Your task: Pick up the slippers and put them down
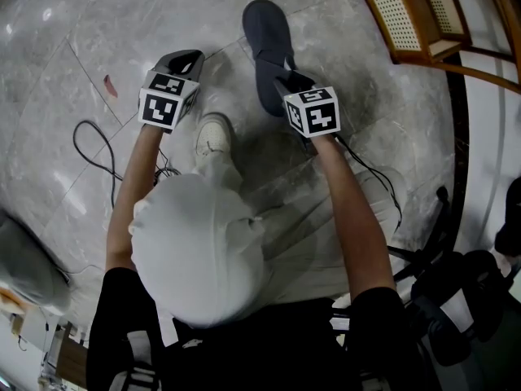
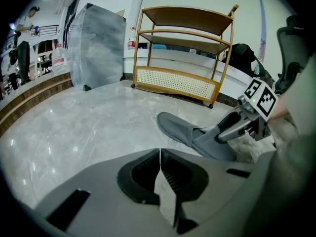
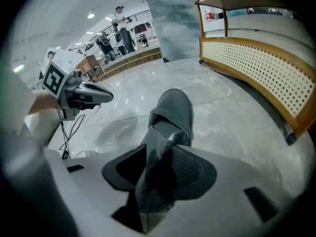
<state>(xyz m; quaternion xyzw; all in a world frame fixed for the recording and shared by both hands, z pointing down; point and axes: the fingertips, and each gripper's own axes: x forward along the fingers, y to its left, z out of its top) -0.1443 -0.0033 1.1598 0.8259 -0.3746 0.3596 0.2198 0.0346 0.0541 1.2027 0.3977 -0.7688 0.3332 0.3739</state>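
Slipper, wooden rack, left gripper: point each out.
grey slipper [image 1: 265,28], head view, on its toe end.
wooden shelf rack [image 2: 175,80], left gripper view, on its lower cane panel.
left gripper [image 2: 160,154], left gripper view, where its fingertips meet.

I see slipper [image 1: 269,43] dark grey; floor [image 1: 65,47] pale grey, marbled; left gripper [image 1: 190,58] and right gripper [image 1: 286,77] black-and-white square markers; far-right shelf [image 1: 417,19] tan, dotted panel.

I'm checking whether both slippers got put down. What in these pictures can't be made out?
Second slipper: none shows in any view; in the head view the person's head covers part of the floor.
Heel of the grey slipper: it sits between the open jaws of the right gripper, whose body, in the right gripper view, hides whether it touches the floor.
Wooden shelf: cut off by the head view's upper right corner.
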